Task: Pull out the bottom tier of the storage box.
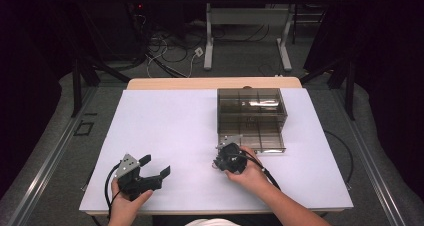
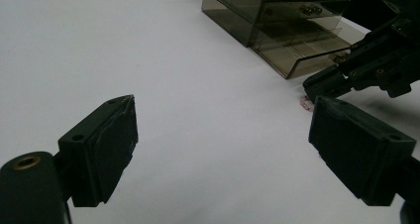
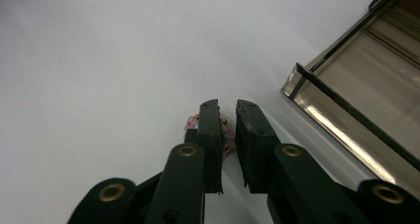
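A tiny pink trinket with gold bits (image 3: 190, 121) lies on the white tabletop (image 1: 170, 121), just in front of the smoky clear drawer box (image 1: 252, 111). My right gripper (image 3: 228, 105) points down at it with the jaws drawn to a narrow gap. The left jaw sits over the trinket, part of it shows in the gap, and the right pad stands just clear of it. The left gripper view shows that right gripper (image 2: 309, 87) tipped above the trinket (image 2: 306, 103). My left gripper (image 1: 156, 166) rests at the near left, jaws wide, nothing between them.
The box's lowest drawer (image 1: 260, 142) is pulled out toward me, right beside the right gripper; its front corner (image 3: 297, 83) is close to the jaws. Beyond the table's far wooden edge (image 1: 215, 82) are desk legs and cables on the floor.
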The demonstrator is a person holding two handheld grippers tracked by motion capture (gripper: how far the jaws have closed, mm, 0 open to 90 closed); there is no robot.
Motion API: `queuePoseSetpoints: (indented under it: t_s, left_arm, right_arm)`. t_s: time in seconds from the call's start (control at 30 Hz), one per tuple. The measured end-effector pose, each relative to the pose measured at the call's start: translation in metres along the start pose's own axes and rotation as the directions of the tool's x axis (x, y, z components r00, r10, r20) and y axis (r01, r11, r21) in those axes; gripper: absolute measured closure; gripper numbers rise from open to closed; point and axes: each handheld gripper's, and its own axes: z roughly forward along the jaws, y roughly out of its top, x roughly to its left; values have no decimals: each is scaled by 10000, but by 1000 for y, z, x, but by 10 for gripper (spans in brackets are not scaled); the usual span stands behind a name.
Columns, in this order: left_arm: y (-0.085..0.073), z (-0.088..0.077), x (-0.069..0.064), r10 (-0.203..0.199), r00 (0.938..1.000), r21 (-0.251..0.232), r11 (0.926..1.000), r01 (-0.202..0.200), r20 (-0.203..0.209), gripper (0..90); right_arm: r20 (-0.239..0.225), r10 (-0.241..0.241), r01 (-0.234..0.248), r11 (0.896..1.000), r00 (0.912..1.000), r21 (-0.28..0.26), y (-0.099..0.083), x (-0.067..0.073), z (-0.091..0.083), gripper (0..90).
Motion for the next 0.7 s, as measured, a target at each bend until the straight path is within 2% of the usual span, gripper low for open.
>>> queuePoseSetpoints:
  t_s: [0.4, 0.7]
  left_arm:
    - [0, 1, 0, 8, 10000, 7, 10000, -8, 4, 119]
    - [1, 1, 0, 84, 10000, 36, 10000, -84, 17, 119]
  right_arm:
    - [60, -61, 61, 10000, 10000, -23, -1, 1, 1, 862]
    - [-106, 3, -3, 10000, 9999, -25, -1, -2, 1, 871]
